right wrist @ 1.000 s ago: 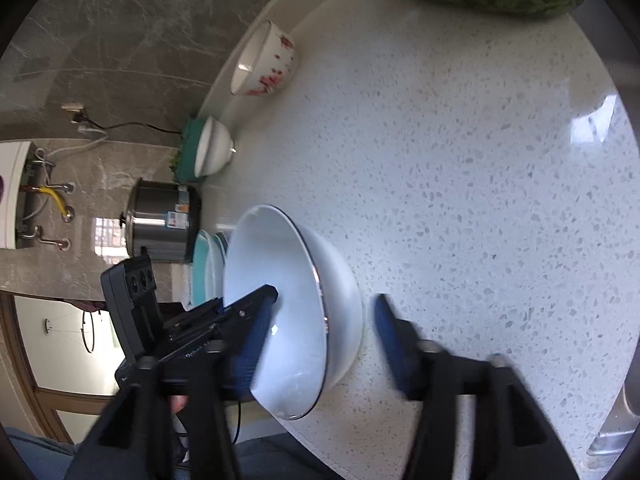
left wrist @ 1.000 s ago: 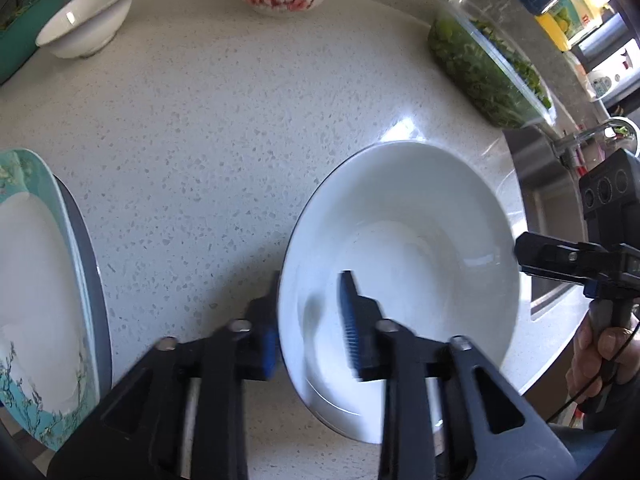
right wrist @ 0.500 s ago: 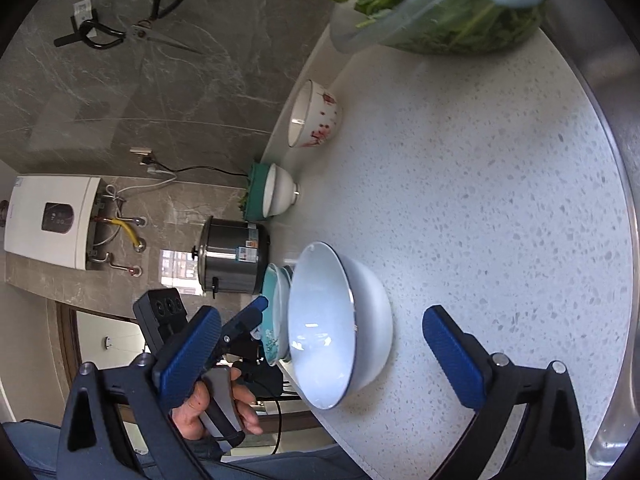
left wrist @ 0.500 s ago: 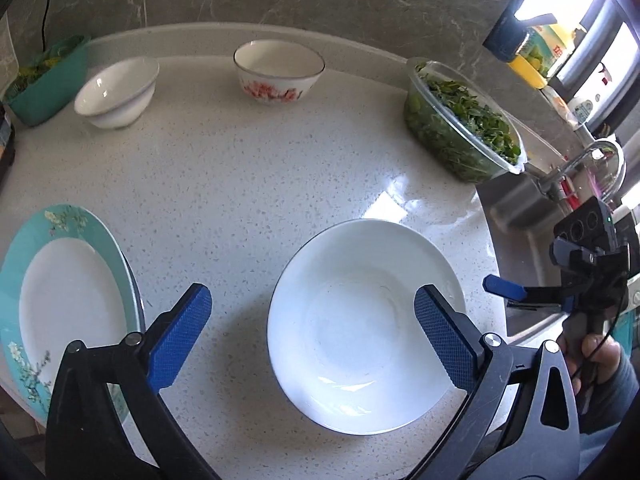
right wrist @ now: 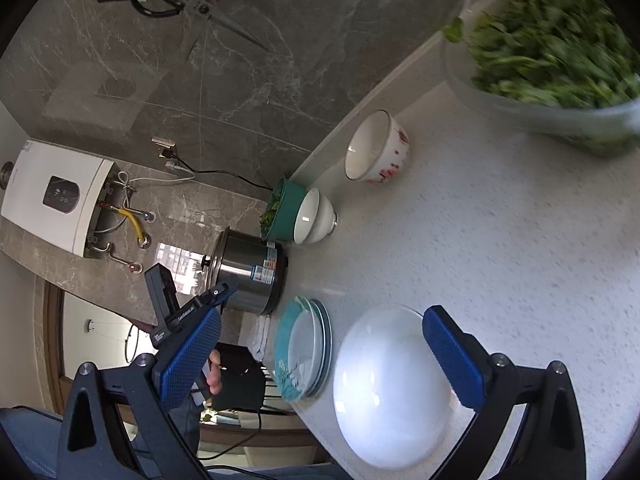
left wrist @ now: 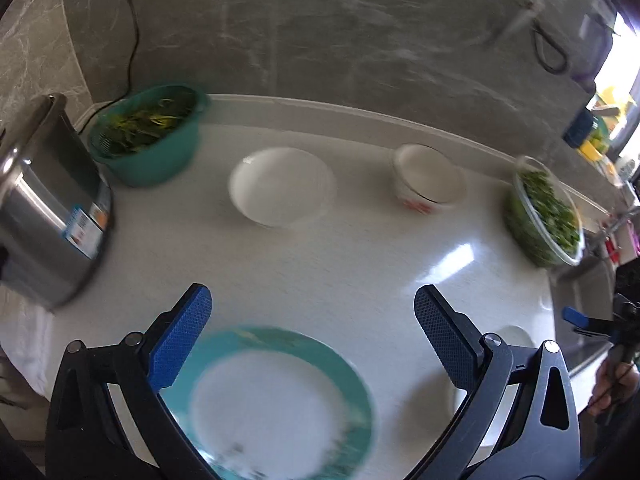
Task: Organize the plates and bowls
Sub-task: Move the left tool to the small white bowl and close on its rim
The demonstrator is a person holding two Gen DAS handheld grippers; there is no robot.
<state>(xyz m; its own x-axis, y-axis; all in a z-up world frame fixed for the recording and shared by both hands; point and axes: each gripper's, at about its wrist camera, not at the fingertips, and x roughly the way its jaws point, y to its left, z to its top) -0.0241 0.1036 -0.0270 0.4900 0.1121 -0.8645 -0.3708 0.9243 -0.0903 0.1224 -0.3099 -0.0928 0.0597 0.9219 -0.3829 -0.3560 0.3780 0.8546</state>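
Observation:
My left gripper is open and empty, held above a teal-rimmed plate that tops a small stack. The big white bowl rests on the counter with nothing touching it, under my open right gripper, whose blue pads stand wide on either side. Farther back sit a small white bowl and a floral bowl; both also appear in the right wrist view as the small white bowl and the floral bowl. The left wrist view is blurred by motion.
A steel rice cooker and a teal colander of greens stand at the back left. A clear tub of greens sits at the right near the sink. Scissors hang on the grey wall. The counter between the bowls is bare.
Both grippers opened and let go of the big white bowl, now standing on the counter. The left gripper rose and swung left over the teal plate. The right gripper lifted and tilted up.

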